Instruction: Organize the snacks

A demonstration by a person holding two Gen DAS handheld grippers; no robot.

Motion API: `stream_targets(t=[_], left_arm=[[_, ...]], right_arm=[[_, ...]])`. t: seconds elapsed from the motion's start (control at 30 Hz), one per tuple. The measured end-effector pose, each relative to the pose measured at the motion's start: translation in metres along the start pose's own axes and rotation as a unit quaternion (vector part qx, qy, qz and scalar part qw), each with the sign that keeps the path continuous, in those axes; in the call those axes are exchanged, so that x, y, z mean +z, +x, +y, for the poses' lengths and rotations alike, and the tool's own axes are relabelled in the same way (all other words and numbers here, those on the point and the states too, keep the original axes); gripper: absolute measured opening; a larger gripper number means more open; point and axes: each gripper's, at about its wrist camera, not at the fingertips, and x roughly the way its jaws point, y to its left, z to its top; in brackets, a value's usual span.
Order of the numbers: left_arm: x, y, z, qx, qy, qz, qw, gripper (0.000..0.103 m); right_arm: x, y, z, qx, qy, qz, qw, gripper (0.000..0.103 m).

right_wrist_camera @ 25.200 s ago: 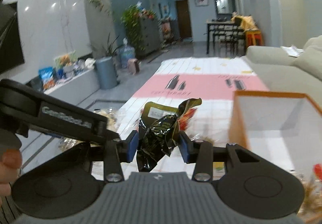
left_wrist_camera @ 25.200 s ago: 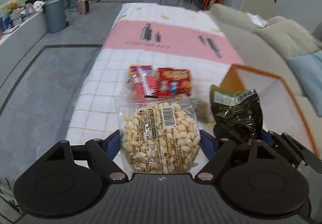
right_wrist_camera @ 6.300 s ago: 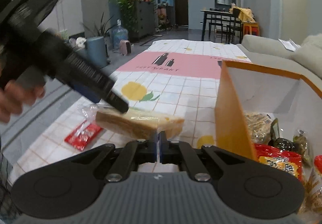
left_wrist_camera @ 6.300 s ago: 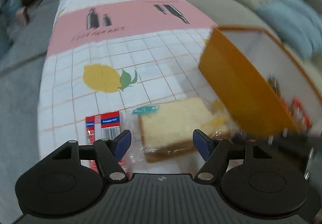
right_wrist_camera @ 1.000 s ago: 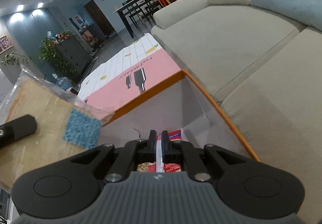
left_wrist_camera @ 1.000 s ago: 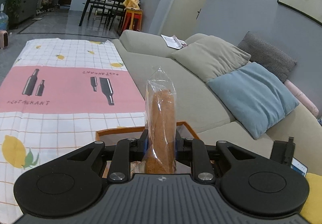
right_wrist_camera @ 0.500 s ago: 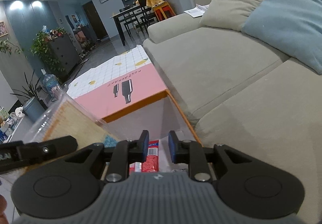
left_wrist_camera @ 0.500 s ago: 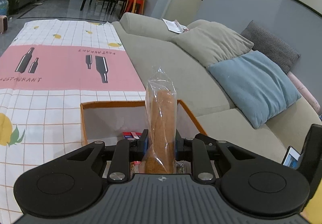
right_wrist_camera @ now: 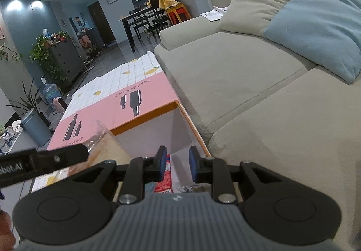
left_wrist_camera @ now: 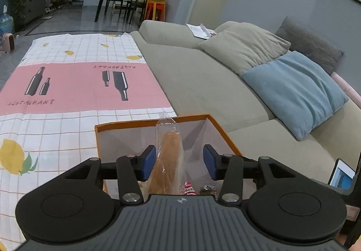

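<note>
A bagged slice of bread (left_wrist_camera: 167, 158) stands on edge inside the orange box (left_wrist_camera: 126, 125), between the spread blue pads of my left gripper (left_wrist_camera: 179, 162). The pads stand apart from it, though the left one is very close. My left gripper is open over the box. In the right wrist view the bread (right_wrist_camera: 108, 148) shows at the left of the orange box (right_wrist_camera: 144, 119). My right gripper (right_wrist_camera: 177, 164) is open and empty above the box's inside. Red snack packs (right_wrist_camera: 163, 181) and other wrapped snacks lie on the box floor.
The box sits at the edge of a low table covered by a checked cloth with a pink band (left_wrist_camera: 74, 84). A grey sofa (left_wrist_camera: 203, 79) with beige and blue cushions (left_wrist_camera: 293, 90) runs along the right. A phone (left_wrist_camera: 341, 174) lies at the lower right.
My left gripper has opened and let go of the bread, which now stands lower in the box. My right gripper has opened wider.
</note>
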Motion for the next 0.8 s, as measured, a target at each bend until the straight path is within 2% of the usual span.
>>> stream_targets(t=[0.2, 0.4, 0.5, 0.6, 0.67, 0.8], left_arm=[[0.003, -0.014, -0.002, 0.006, 0.012, -0.008, 0.9999, 0.058], [0.004, -0.042, -0.017, 0.033, 0.064, -0.044, 0.9964, 0.069], [0.002, -0.060, -0.026, 0.063, 0.094, -0.071, 0.9910, 0.075], [0.000, -0.080, -0.031, 0.076, 0.106, -0.094, 0.9870, 0.078], [-0.002, -0.094, -0.031, 0.079, 0.106, -0.105, 0.9855, 0.080], [-0.006, -0.120, -0.028, 0.086, 0.105, -0.115, 0.9841, 0.081]], right_arm=[[0.001, -0.003, 0.003, 0.001, -0.004, -0.004, 1.000, 0.021], [0.001, -0.015, 0.014, 0.001, -0.020, -0.011, 1.000, 0.021], [-0.002, -0.027, 0.021, 0.000, -0.026, -0.020, 0.999, 0.032], [-0.006, -0.040, 0.027, -0.007, -0.037, -0.023, 0.999, 0.034], [-0.011, -0.051, 0.031, -0.022, -0.049, -0.030, 0.998, 0.038], [-0.023, -0.078, 0.038, -0.059, -0.060, -0.053, 0.995, 0.056]])
